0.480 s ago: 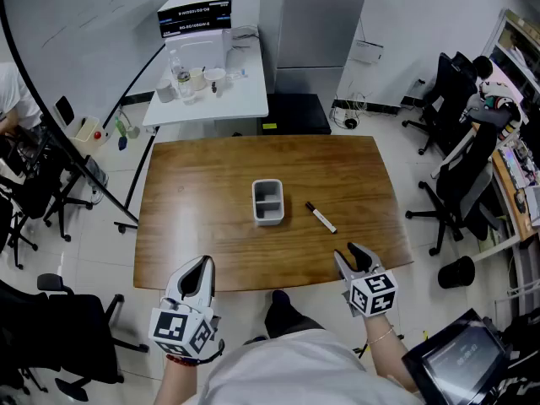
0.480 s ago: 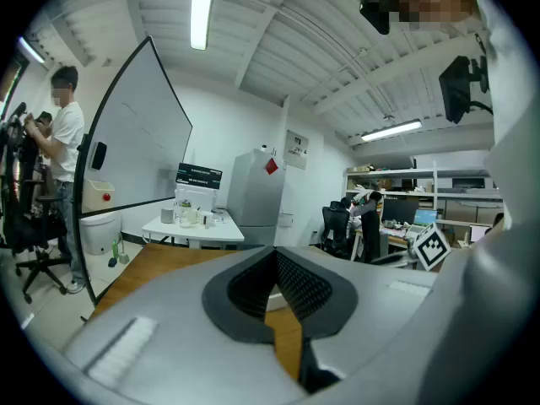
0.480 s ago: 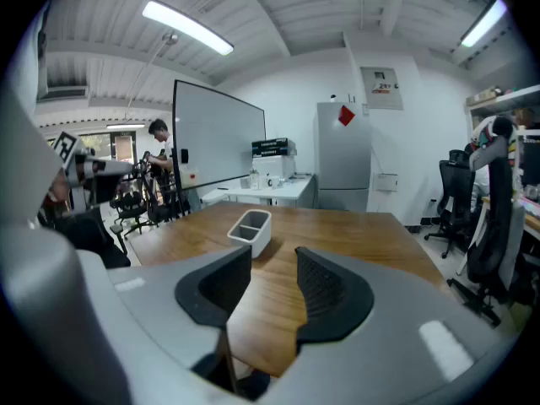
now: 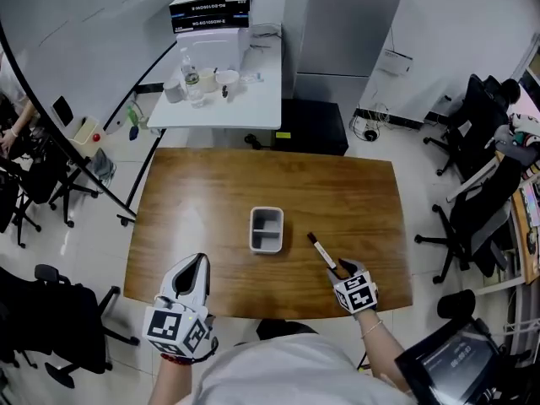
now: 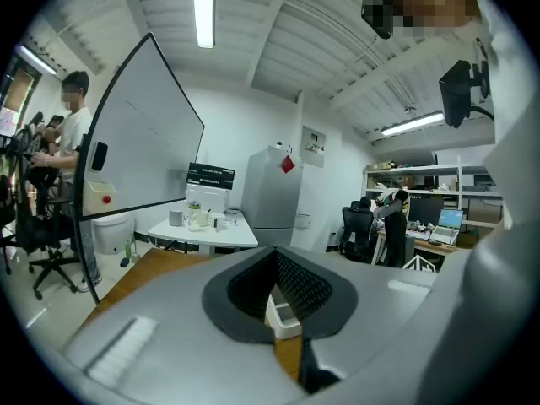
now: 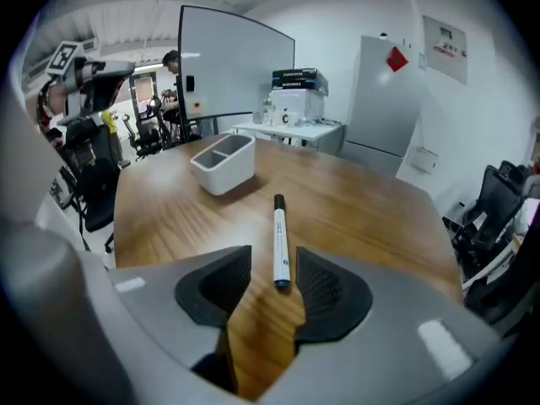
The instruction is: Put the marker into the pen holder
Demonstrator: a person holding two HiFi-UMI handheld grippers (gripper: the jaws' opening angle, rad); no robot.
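- now the right claw (image 6: 274,254) stands spread and empty; the marker (image 6: 278,234) lies on the table (image 6: 363,218), near end between the jaws.
- its long axis runs straight ahead of that claw, holder (image 6: 224,165) beyond, leftward.
- left claw (image 5: 274,253), pressed together, is well apart.

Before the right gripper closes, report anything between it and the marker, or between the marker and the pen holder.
Nothing visible. The marker lies with its near end between the open jaws of the right gripper, and only bare table separates it from the pen holder.
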